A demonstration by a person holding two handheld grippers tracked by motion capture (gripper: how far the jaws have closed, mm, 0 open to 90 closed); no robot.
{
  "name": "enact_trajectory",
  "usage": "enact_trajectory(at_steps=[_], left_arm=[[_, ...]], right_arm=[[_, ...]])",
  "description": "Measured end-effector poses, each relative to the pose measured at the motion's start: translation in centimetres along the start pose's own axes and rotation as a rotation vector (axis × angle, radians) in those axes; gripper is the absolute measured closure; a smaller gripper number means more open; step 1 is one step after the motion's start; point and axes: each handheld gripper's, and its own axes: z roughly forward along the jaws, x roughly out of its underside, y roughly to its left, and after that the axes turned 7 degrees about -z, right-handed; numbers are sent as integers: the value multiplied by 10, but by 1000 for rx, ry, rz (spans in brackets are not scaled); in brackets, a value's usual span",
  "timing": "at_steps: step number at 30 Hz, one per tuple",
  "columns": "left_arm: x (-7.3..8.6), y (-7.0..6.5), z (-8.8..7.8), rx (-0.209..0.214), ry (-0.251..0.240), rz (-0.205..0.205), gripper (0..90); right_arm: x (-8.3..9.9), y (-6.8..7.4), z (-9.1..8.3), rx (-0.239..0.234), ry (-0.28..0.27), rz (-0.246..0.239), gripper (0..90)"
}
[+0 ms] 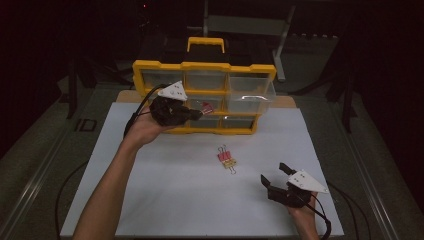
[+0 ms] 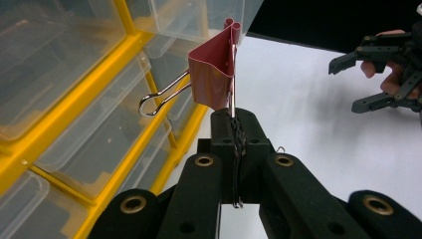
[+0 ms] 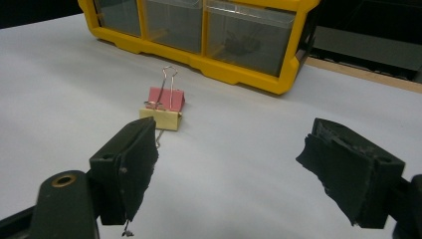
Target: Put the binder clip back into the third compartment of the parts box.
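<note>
Red binder clip (image 2: 213, 74), one wire handle pinched in left gripper (image 2: 234, 130); right gripper (image 3: 226, 164) agape.

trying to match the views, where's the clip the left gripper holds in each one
High view: held clip at the left gripper's tip, against the yellow organizer.
Left gripper view: upper centre, pinched by a wire handle.
Right gripper view: I can't find it.
Shared landmark: the yellow organizer.
</note>
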Motion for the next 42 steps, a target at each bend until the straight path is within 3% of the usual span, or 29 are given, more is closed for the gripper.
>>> enact_trajectory(at_steps=[20,42], left_arm=[[-23,3,-6,-9,-19,17,894],[-61,8,-15,-13,-60,43,894]], right_arm=[[0,0,0,0,-1,3,193],[0,-1,0,3,-3,4,191]])
